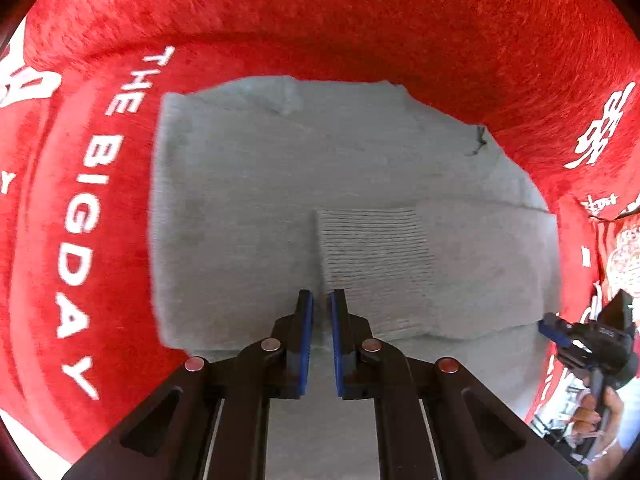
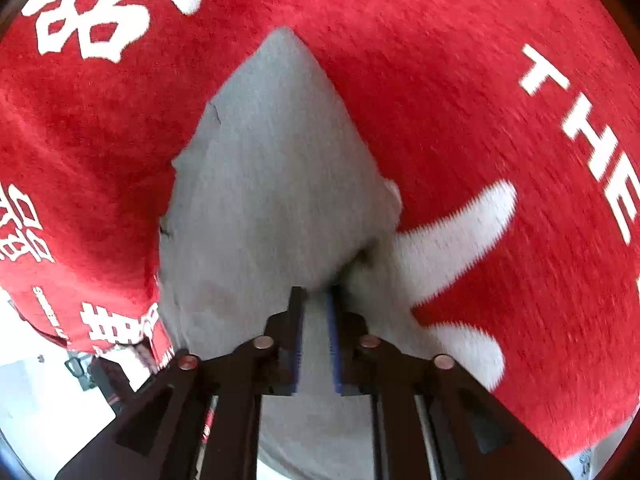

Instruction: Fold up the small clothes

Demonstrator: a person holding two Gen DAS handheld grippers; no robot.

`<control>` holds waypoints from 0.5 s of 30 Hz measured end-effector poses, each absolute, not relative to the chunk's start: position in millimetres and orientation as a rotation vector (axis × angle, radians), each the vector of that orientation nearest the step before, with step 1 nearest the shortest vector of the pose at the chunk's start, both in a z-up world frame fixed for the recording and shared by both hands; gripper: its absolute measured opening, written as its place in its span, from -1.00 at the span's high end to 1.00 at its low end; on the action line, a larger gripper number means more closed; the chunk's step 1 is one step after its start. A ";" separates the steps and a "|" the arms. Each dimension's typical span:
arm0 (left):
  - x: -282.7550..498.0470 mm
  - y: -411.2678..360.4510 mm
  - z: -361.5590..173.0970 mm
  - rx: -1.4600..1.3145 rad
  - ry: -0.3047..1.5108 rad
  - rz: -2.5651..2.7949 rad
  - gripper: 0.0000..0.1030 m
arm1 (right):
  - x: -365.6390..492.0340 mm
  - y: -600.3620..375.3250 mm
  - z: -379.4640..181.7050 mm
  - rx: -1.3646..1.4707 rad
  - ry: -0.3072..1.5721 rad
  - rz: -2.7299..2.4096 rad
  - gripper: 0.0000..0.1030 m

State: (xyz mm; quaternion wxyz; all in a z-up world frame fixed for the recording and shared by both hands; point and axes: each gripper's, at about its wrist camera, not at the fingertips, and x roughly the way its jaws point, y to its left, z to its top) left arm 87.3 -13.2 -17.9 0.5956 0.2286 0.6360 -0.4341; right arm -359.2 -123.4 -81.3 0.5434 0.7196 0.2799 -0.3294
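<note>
Grey knit garment (image 1: pixel 280 200) on red plush cloth (image 1: pixel 360 12); right tongs (image 2: pixel 317 296) apparently pinching its edge.

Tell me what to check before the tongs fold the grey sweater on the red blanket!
1. Left tongs pinching the sweater: ok, they are nearly shut with grey knit between the pads, near the ribbed cuff.
2. Right tongs pinching cloth: ok, a fold of grey fabric sits between the narrow pads.
3. Sweater flat before folding: not ok, it bunches up at the right tongs.
4. Sweater fully on the blanket: ok, red shows around its far edges.
5. Tongs clear of each other: ok, the right one sits far off at the edge of the left view.
6. Grip on one layer only: cannot tell.
</note>
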 end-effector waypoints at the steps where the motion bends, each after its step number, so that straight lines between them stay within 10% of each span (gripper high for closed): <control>1: 89.2 -11.8 -14.5 0.541 1.468 -0.997 0.79 | -359.7 -121.3 -74.1 1.675 0.685 -0.799 0.53; 3: 91.1 -11.0 -6.2 0.551 1.441 -0.991 0.79 | -363.1 -120.4 -53.2 1.559 0.685 -0.862 0.45; 5: 90.5 -12.0 2.6 0.553 1.419 -1.006 0.79 | -374.7 -124.2 -37.1 1.482 0.654 -0.938 -0.15; 9: 77.5 -23.7 6.2 0.567 1.410 -1.038 0.79 | -391.9 -141.3 -54.3 1.581 0.615 -0.958 -0.25; 12: 65.9 -34.5 4.5 0.568 1.413 -1.053 0.79 | -380.9 -154.0 -75.1 1.636 0.618 -0.895 0.01; 13: 63.7 -35.3 3.8 0.571 1.413 -1.055 0.79 | -378.0 -155.7 -78.7 1.640 0.634 -0.889 0.49; 15: 58.7 -37.2 2.2 0.588 1.407 -1.050 0.79 | -369.5 -159.2 -78.2 1.609 0.695 -0.904 0.72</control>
